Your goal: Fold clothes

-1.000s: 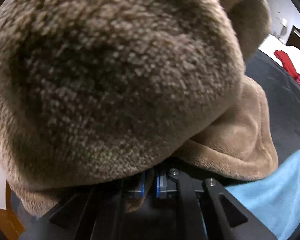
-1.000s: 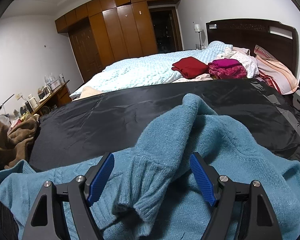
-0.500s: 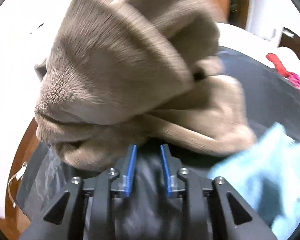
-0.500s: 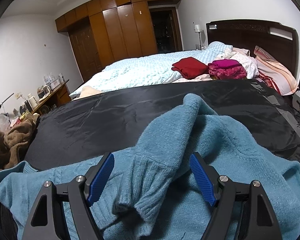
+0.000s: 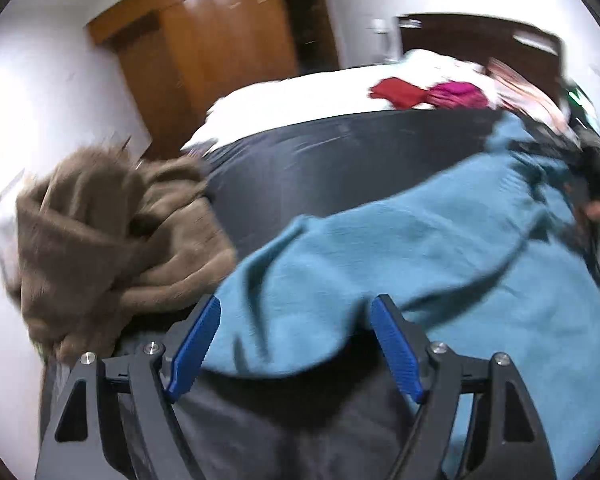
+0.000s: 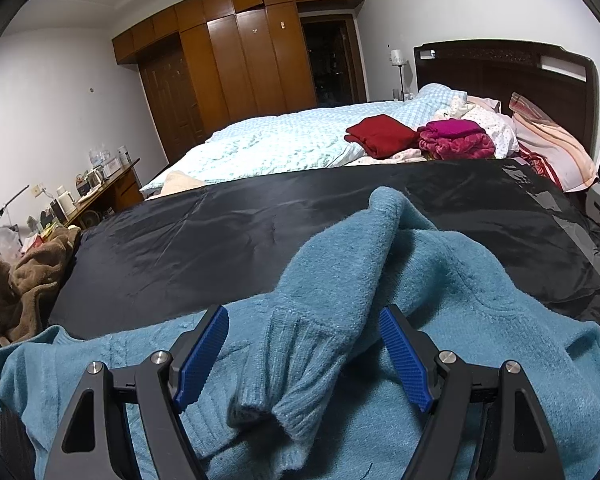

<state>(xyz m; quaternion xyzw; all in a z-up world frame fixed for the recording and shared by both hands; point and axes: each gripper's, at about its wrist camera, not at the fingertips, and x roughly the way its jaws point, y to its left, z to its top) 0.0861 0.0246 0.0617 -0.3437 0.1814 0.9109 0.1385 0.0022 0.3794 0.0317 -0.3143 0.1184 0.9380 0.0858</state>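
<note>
Black glossy sheeting over the bed's near half is my work surface. On it the fluffy teal knit sweater lies rumpled and unfolded, one ribbed cuff between the spread fingers of my right gripper, which clamps nothing. My left gripper has just been opening, its jaws empty over the sweater's edge; the brown plush garment sits heaped aside. I judge folding barely begun.

A tall wooden wardrobe stood against the far wall. A dark headboard rose behind the bed, beside a small lamp.
</note>
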